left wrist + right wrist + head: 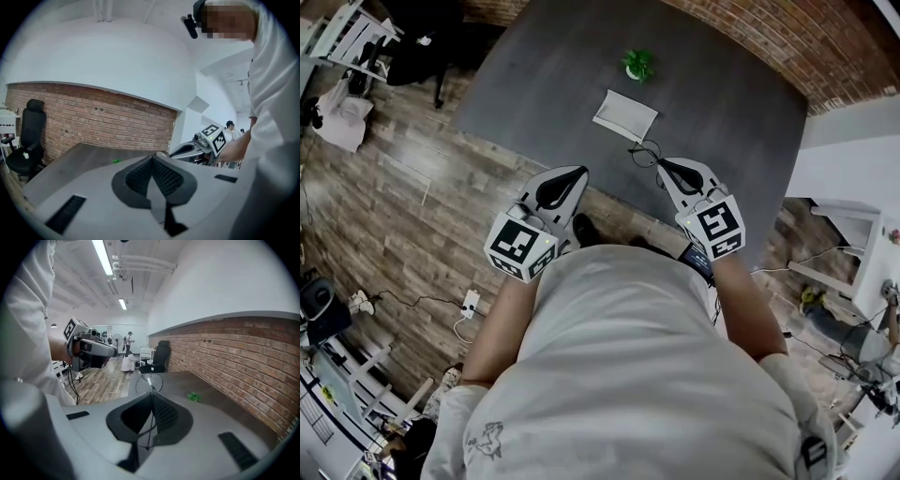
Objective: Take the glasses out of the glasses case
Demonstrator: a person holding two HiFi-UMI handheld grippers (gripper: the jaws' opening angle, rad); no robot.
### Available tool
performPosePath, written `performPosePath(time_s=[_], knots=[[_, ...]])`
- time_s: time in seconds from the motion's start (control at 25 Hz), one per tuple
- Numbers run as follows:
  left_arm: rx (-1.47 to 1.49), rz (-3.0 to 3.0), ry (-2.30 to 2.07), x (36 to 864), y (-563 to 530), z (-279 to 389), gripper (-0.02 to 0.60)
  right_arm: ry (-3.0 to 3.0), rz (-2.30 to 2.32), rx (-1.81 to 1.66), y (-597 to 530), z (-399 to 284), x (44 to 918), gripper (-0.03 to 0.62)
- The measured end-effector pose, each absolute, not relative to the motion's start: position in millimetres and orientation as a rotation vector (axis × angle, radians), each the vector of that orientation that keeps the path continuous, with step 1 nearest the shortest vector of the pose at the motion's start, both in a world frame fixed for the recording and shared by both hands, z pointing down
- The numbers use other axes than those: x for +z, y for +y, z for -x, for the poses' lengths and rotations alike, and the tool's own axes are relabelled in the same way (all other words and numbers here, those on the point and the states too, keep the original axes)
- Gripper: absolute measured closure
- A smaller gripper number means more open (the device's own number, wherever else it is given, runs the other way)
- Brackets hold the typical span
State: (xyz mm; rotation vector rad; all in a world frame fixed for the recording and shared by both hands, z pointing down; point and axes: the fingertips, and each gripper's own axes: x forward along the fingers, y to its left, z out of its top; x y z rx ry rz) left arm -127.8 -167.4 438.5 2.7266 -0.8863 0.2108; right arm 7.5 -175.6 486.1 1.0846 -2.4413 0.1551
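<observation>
Dark grey table (544,84) = landmark. Brick wall (769,37) ran along its far edge, w/ white wall (225,282) above the brick. Wood-plank floor (384,206) lay to table's left and near sides. Black office chair (422,52) stood off its far-left corner. Small green plant (637,64) sat on the top, brick side. Power strip w/ cables (469,302) lay on floor, near-left of table. White shelving (844,244) stood to its right. Ceiling strip lights (104,256) were on.

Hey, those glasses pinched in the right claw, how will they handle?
Probably light and fragile: the glasses have thin wire rims. Pinched by what looks like one slim temple in the right claw, they may swing or slip.
</observation>
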Motion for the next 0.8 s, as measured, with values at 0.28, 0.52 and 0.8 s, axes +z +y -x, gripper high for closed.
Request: performPosePath(time_s=[0.28,0.52,0.8], knots=[[0.213,-2.723,-0.934,432.5,-141.9,85.6,0.571,-2.494,-1.051,0.145,-148.8,-41.8,477.2,0.581],[0.239,-2.724,-0.966,433.2,-104.8,46.8,0.571,-2.536,-1.026,0.132,-117.2,-75.0,473.4,0.582],[0.266,-2.702,-1.046,433.3,-56.1,25.6,0.571,-2.580,-0.975,0.135,-76.3,-98.8,474.3,0.581]])
